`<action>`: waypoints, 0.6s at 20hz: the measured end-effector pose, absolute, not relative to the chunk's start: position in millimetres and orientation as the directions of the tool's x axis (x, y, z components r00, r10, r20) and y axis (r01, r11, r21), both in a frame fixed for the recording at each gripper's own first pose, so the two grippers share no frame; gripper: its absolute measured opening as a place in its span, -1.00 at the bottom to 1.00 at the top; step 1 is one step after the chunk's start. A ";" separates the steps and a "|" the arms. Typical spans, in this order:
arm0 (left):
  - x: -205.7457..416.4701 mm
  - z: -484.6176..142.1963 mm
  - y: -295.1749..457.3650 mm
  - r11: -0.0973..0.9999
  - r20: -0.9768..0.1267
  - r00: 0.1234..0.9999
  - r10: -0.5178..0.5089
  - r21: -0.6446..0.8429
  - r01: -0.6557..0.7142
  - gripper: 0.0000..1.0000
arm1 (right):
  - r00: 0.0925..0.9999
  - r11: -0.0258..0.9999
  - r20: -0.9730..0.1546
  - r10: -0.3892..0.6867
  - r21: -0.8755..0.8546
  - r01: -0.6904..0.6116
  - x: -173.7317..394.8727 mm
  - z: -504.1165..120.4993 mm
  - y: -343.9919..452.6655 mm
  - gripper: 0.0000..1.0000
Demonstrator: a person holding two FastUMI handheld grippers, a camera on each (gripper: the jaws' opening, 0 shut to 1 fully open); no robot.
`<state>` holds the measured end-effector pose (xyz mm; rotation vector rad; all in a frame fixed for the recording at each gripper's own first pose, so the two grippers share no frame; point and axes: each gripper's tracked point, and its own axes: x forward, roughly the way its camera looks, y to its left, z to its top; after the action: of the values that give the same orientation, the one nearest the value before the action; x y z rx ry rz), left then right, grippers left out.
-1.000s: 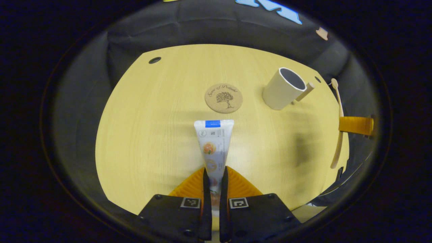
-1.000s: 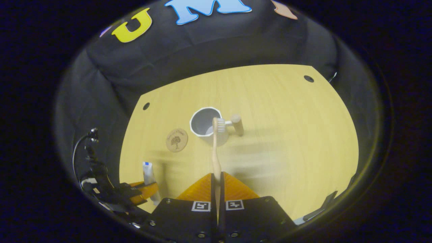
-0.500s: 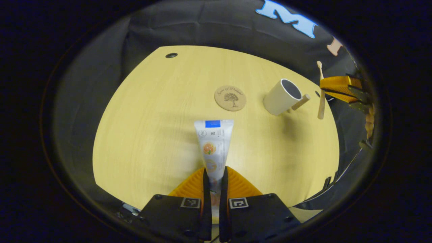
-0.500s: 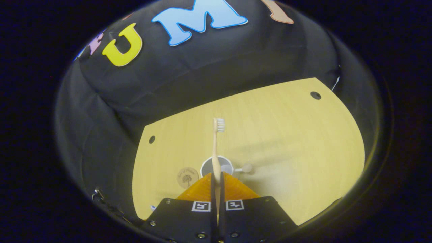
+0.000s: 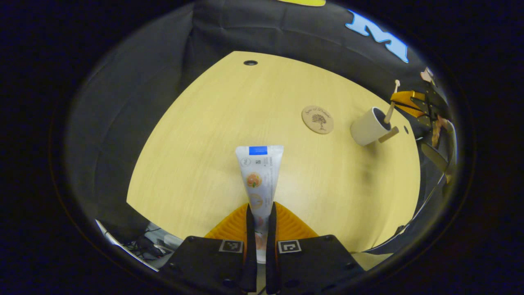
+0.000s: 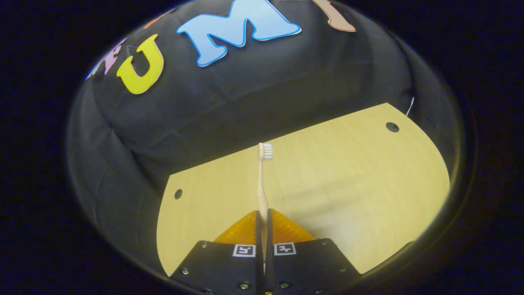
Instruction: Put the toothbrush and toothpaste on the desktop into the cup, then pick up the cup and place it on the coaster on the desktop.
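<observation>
On the desk (image 5: 213, 135), nothing is finished: the cup (image 5: 367, 128) stands far right, just beside the coaster (image 5: 317, 119), not on it. The right tool (image 6: 262, 215) pinches the pale toothbrush (image 6: 262, 180), its handle end dipping into the cup. The left tool (image 5: 259, 213) grips the white toothpaste (image 5: 258, 176) above the near desk

the toothpaste (image 5: 259, 176) tube's lower end is hidden between the left gripper's fingers (image 5: 249, 229). the toothbrush (image 5: 391, 107) tip is hidden inside the cup (image 5: 367, 128). the coaster (image 5: 317, 119) print is too small to read.
</observation>
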<state>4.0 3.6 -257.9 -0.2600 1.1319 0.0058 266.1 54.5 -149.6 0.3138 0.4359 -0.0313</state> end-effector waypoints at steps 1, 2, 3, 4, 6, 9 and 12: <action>1.2 -255.8 10.0 0.967 -0.895 0.428 -0.126 -0.207 -0.147 -0.72 | 0.908 0.952 -0.417 0.037 0.290 0.094 268.2 -149.8 55.2 -0.97; 0.1 -254.6 12.0 0.965 -0.895 0.428 -0.125 -0.209 -0.155 -0.67 | 0.908 0.954 -0.417 0.040 0.287 0.090 269.4 -152.4 56.8 -0.96; 1.7 -255.6 8.8 0.965 -0.895 0.427 -0.125 -0.211 -0.158 -0.72 | 0.906 0.956 -0.420 0.043 0.281 0.085 269.5 -155.0 58.2 -0.96; 3.3 -256.2 6.7 0.965 -0.895 0.429 -0.126 -0.211 -0.157 -0.67 | 0.908 0.962 -0.418 0.032 0.260 0.086 268.7 -155.8 57.2 -0.95; 5.6 -257.0 7.2 0.966 -0.893 0.433 -0.127 -0.210 -0.150 -0.72 | 0.919 0.966 -0.394 0.014 0.242 0.089 269.7 -154.6 55.1 -0.95; 6.6 -256.2 6.1 0.969 -0.892 0.430 -0.142 -0.215 -0.126 -0.67 | 0.913 0.964 -0.405 0.052 0.259 0.061 263.0 -159.0 64.1 -0.89; 8.1 -255.1 3.8 0.969 -0.890 0.431 -0.150 -0.218 -0.113 -0.67 | 0.913 0.965 -0.405 0.044 0.254 0.066 255.2 -160.6 60.7 -0.72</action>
<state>8.1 3.8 -255.1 -0.2610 1.1292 -0.0230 255.2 60.7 -160.6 0.2674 0.4210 -0.0118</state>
